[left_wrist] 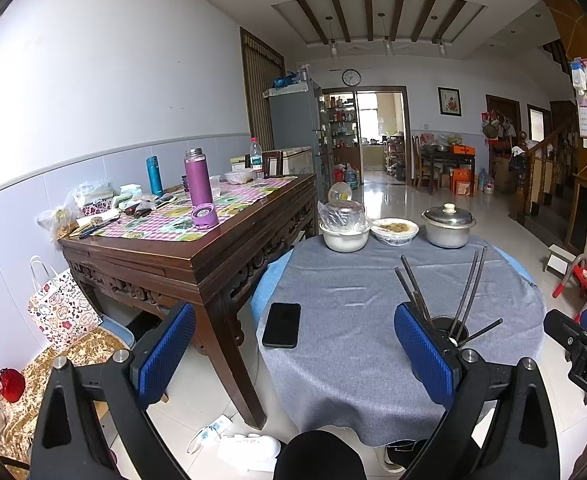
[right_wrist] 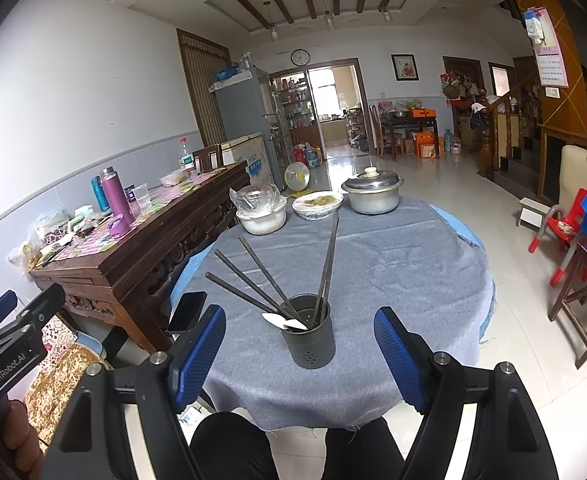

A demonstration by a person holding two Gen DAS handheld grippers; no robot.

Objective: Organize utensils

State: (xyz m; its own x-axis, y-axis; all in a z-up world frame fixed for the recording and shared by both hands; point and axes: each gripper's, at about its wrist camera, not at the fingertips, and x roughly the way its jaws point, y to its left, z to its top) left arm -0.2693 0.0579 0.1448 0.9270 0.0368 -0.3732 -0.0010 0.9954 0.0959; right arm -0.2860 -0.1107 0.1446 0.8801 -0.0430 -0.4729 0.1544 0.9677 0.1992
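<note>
A dark cylindrical utensil holder [right_wrist: 309,334] stands near the front of the round table with a grey cloth [right_wrist: 393,272]. Several dark chopsticks [right_wrist: 253,286] and a white spoon [right_wrist: 285,322] stick out of it. My right gripper [right_wrist: 299,350] is open and empty, its blue pads either side of the holder but nearer the camera. My left gripper [left_wrist: 293,354] is open and empty, over the table's front left; its right pad [left_wrist: 423,354] partly hides the holder [left_wrist: 449,326]. The chopsticks [left_wrist: 469,292] fan upward there.
A black phone [left_wrist: 281,324] lies on the cloth at the left. At the table's far edge stand a covered white bowl [right_wrist: 261,216], a plate of food [right_wrist: 317,204] and a lidded metal pot [right_wrist: 373,192]. A cluttered wooden side table [left_wrist: 197,240] stands left; a red chair [right_wrist: 561,232] stands right.
</note>
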